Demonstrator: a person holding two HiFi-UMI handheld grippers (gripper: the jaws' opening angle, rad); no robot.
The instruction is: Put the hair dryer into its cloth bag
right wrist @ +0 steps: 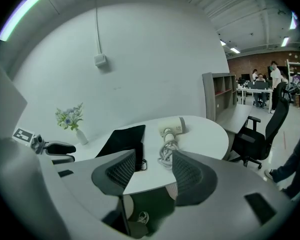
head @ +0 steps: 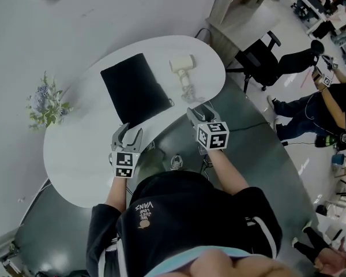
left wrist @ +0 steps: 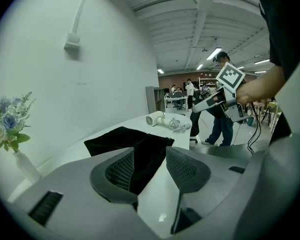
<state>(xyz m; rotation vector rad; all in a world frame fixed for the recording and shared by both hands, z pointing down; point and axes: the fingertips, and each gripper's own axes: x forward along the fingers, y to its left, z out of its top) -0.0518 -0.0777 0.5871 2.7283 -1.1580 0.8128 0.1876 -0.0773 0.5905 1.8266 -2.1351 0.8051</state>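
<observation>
Hair dryer: cream-white, lying on its side on the far part of the white oval table, with its pale cord bunched on the near side of it, toward the person. Not held by anything.

Cloth bag: black, flat on the table, just left of the dryer and apart from it. A thin dark drawstring trails from its near right corner.

Left gripper: over the table just short of the bag's near edge, pointing at the bag and tilted downward. Jaws wide apart; nothing between the pads, only the bag's dark cloth seen beyond the gap. No contact with the bag.

Right gripper: at the near table edge, close to the cord's near end and pointing along it toward the dryer. Jaws spread wide, empty; tabletop and floor show between them.

Also noted: small vase of blue and white flowers at the table's left end; black office chair on the floor beyond the table's right end.
</observation>
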